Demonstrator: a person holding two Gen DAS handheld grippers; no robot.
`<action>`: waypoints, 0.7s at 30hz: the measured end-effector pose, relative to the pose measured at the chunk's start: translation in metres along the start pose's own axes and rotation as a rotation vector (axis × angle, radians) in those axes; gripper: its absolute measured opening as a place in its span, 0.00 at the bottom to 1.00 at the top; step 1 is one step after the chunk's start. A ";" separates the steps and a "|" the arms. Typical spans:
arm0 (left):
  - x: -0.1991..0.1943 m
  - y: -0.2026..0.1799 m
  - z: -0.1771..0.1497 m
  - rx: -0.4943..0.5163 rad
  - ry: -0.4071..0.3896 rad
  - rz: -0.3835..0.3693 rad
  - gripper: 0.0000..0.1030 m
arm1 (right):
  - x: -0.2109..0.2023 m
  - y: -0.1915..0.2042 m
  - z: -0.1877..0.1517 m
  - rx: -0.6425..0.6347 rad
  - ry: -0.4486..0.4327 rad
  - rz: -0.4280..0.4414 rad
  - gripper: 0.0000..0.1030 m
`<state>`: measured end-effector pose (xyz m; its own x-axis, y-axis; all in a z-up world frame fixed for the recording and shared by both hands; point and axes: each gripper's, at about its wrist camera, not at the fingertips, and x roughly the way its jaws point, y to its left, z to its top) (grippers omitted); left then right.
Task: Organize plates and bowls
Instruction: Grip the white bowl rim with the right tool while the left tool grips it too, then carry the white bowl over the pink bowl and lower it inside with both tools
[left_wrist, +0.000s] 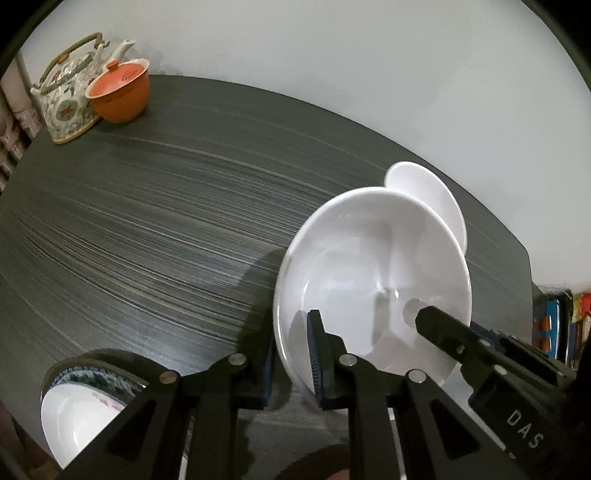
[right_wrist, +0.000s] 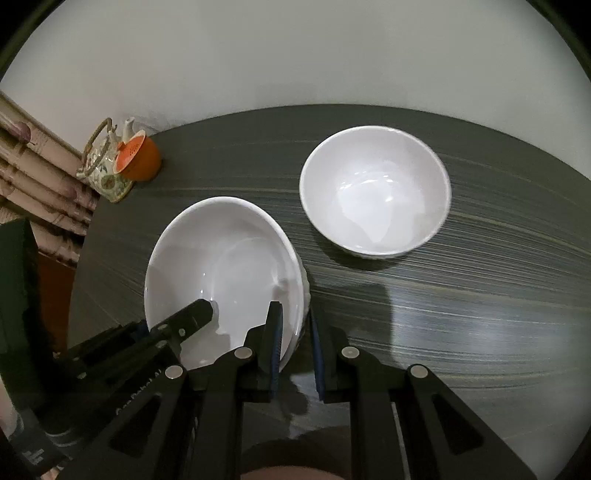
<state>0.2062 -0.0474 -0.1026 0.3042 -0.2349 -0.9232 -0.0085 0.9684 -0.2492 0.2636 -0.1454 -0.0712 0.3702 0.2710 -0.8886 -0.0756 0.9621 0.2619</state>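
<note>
Both tools grip one white bowl (right_wrist: 221, 273) by opposite rims at lower centre: left tool (left_wrist: 293, 354) and right tool (right_wrist: 295, 350) each narrowed onto its wall. A second bowl (right_wrist: 375, 192) rests apart on the tabletop (right_wrist: 480, 295), upper right.

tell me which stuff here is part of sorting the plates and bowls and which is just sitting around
Part of the job:
- held white bowl, gripped at its rim by both the left gripper and the right gripper
- second white bowl, on the table
- patterned dish at the table's near edge

Just lying about:
- floral teapot
- orange lidded cup
</note>
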 end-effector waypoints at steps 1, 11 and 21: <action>-0.002 -0.002 -0.002 0.006 -0.002 -0.001 0.16 | -0.005 -0.001 -0.001 0.003 -0.007 -0.002 0.14; -0.022 -0.018 -0.025 0.045 -0.009 -0.007 0.16 | -0.033 -0.007 -0.021 0.019 -0.035 -0.016 0.14; -0.037 -0.034 -0.044 0.080 -0.026 -0.004 0.16 | -0.061 -0.011 -0.051 0.039 -0.059 -0.014 0.14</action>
<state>0.1531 -0.0750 -0.0726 0.3282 -0.2377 -0.9142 0.0686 0.9713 -0.2279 0.1947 -0.1714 -0.0390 0.4250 0.2543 -0.8687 -0.0343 0.9636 0.2653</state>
